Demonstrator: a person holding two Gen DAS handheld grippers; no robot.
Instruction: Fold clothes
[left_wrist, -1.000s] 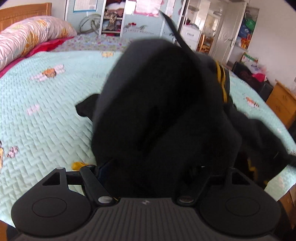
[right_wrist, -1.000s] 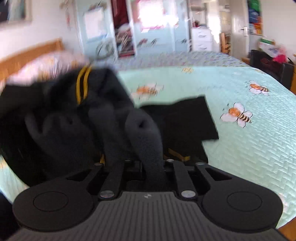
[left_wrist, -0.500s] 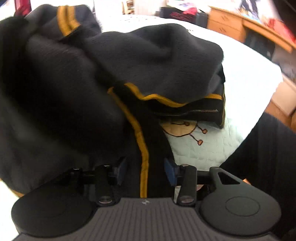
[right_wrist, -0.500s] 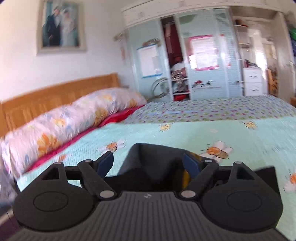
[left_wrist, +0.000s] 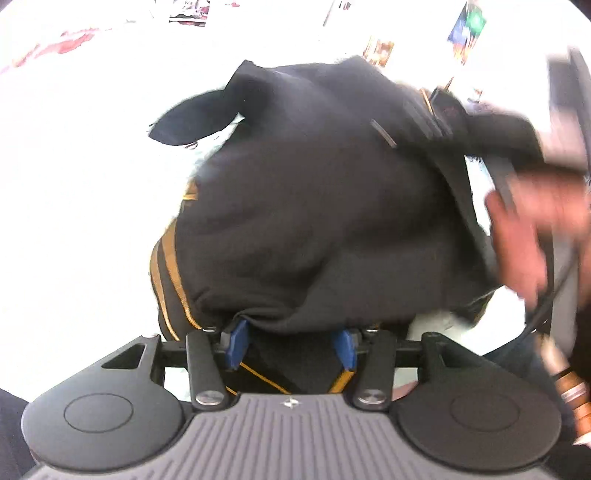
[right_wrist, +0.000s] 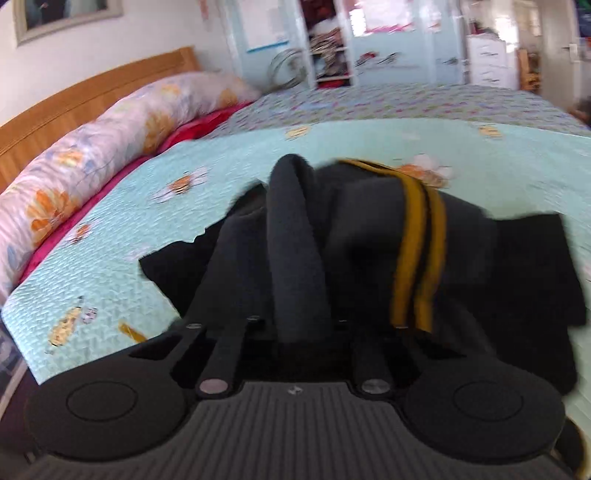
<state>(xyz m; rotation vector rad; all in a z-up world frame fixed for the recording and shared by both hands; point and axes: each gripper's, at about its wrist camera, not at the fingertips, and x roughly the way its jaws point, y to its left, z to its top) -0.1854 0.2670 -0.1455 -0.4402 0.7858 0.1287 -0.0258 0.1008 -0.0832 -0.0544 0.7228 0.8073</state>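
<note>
A black garment (left_wrist: 314, 203) with double yellow stripes (right_wrist: 417, 258) lies bunched on the mint bee-print quilt (right_wrist: 129, 240). In the left wrist view my left gripper (left_wrist: 290, 341) has its blue pads (left_wrist: 236, 343) pressed on a thick bundle of the garment's hem, and the cloth piles up ahead of it. My right gripper (right_wrist: 299, 326) has its jaws closing on an upright roll of the black garment (right_wrist: 295, 240); its fingertips are hidden under the cloth. A person's blurred hand (left_wrist: 524, 229) shows at the right of the left wrist view.
A long floral pillow (right_wrist: 92, 147) lies along the wooden headboard (right_wrist: 92, 92) on the left. A wardrobe (right_wrist: 332, 37) stands beyond the bed. The quilt's near corner (right_wrist: 22, 325) drops off at lower left. The bed (left_wrist: 74, 184) is washed out white in the left wrist view.
The right gripper stood open above the garment half a second ago; now it is lower and closed on a fold. The left gripper swung round and sank, still gripping the cloth.
</note>
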